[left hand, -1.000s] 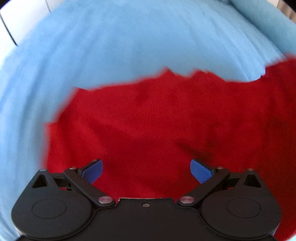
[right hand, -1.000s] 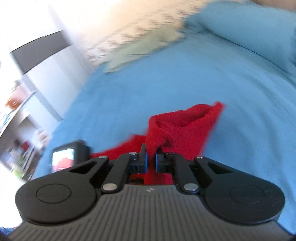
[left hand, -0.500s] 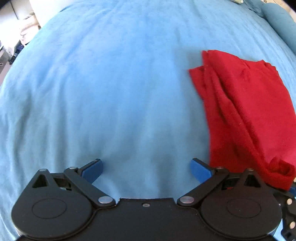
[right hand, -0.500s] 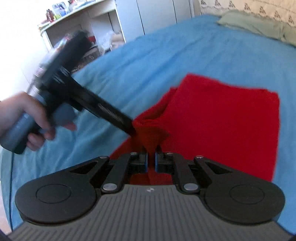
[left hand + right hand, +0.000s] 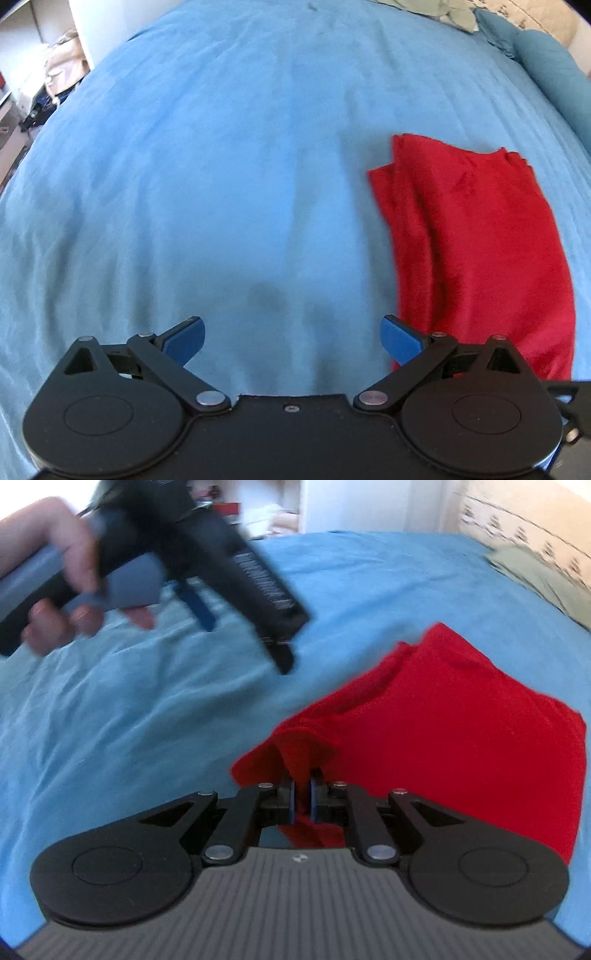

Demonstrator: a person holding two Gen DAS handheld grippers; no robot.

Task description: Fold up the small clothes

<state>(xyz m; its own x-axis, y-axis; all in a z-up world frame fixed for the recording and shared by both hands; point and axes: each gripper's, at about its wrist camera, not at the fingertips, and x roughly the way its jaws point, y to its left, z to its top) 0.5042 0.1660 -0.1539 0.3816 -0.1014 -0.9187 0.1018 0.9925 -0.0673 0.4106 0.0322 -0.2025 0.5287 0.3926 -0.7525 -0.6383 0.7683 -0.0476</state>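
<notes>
The red cloth (image 5: 476,254) lies folded on the blue bed cover (image 5: 221,184), toward the right in the left wrist view. The left gripper (image 5: 291,338) is spread wide with nothing between its blue fingers (image 5: 184,338), above the bare cover. Only the right wrist view shows the right gripper (image 5: 303,799) clenched on a bunched edge of the cloth, and the person's hand (image 5: 62,587) holding the other tool. A green pillow (image 5: 543,579) lies far behind.
</notes>
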